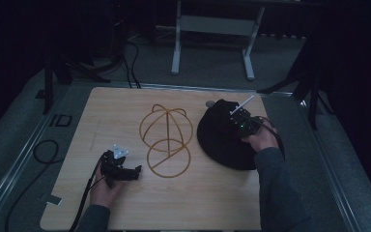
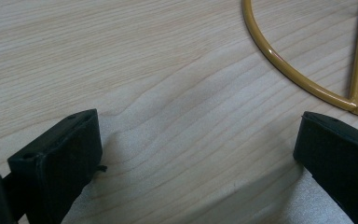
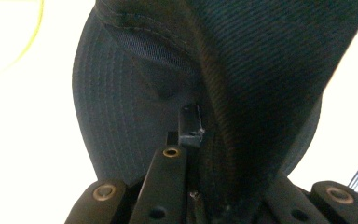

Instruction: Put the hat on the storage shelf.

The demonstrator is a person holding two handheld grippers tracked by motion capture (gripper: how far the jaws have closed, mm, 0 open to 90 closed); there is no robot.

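A pale wood bench (image 1: 125, 203) is being lit in a dark rm. L gripper (image 2: 196, 154) jaws are being held spread beside the gold wire frame (image 2: 303, 84). R gripper (image 3: 205, 154) jaws are being pinched on the black hat (image 3: 261, 70), stitching seen close.

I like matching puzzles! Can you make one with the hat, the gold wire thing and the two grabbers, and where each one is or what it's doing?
Things:
1. black hat
2. gold wire stand
3. left gripper
4. right gripper

States:
A. jaws wide apart over bare wood
B. standing in the middle of the table
D. pinching dark fabric
E. lying at the table's right side

Pairs: 1-E, 2-B, 3-A, 4-D
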